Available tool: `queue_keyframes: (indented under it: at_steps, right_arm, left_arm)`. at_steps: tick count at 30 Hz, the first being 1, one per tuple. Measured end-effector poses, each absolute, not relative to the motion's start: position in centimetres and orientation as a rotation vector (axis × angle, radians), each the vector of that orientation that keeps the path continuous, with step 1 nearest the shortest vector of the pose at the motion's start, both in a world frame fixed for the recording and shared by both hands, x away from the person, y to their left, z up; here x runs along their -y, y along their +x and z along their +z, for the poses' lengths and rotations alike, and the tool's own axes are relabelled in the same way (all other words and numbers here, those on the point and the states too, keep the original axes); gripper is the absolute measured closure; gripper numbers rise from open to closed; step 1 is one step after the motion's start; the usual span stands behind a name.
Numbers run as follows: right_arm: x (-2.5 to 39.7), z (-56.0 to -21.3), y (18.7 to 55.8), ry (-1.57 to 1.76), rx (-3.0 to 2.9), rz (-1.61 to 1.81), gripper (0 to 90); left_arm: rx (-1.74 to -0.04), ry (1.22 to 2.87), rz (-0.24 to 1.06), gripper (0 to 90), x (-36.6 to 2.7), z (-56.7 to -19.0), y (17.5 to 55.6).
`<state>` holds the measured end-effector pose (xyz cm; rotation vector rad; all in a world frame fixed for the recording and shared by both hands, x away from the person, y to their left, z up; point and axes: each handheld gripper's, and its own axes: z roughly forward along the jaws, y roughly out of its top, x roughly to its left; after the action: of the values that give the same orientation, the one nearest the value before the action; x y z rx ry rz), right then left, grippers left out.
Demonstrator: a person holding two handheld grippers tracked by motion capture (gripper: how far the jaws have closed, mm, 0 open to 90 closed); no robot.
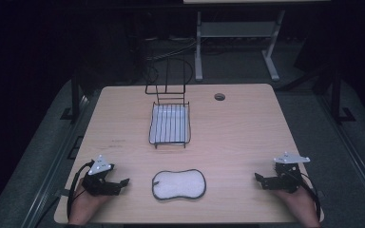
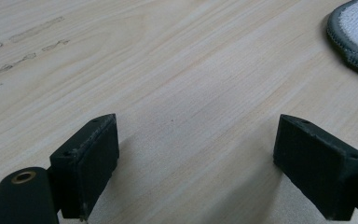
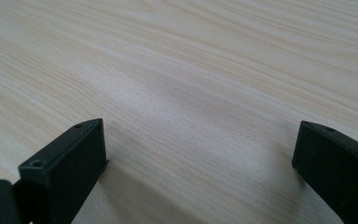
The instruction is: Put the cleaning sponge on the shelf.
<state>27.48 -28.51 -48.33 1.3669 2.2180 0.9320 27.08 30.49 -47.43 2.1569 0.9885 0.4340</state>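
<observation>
Both grippers, left [image 1: 123, 182] at 8 o'clock, right [image 1: 258, 176] at 4, rested spread-jawed and empty, pad [image 1: 178, 184] between, rack [image 1: 169, 123] at 12.

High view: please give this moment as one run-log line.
left tongs: open, empty | right tongs: open, empty | white pad: between them | wire rack: behind

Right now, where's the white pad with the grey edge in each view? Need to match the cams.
High view: the white pad lies flat at the near centre of the table, between the two grippers and touching neither.
Left gripper view: its grey stitched edge cuts the top right corner.
Right gripper view: not in it.
Shared landmark: the light wood-grain tabletop.
</observation>
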Motion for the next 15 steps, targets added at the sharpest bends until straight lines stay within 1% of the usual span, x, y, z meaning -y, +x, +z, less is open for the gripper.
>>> queue_keyframes:
  at_steps: [13, 15]
  right_arm:
    - [28.51, -48.33, 27.48, 1.367, -2.218, 0.932, 2.3]
    - [28.51, -48.33, 27.48, 1.368, -2.218, 0.932, 2.4]
  left_arm:
    - [-0.962, 2.198, 0.443, 14.9, -29.96, -46.93, 26.98]
    - [-0.954, 2.199, 0.445, 16.4, -29.98, -46.8, 26.91]
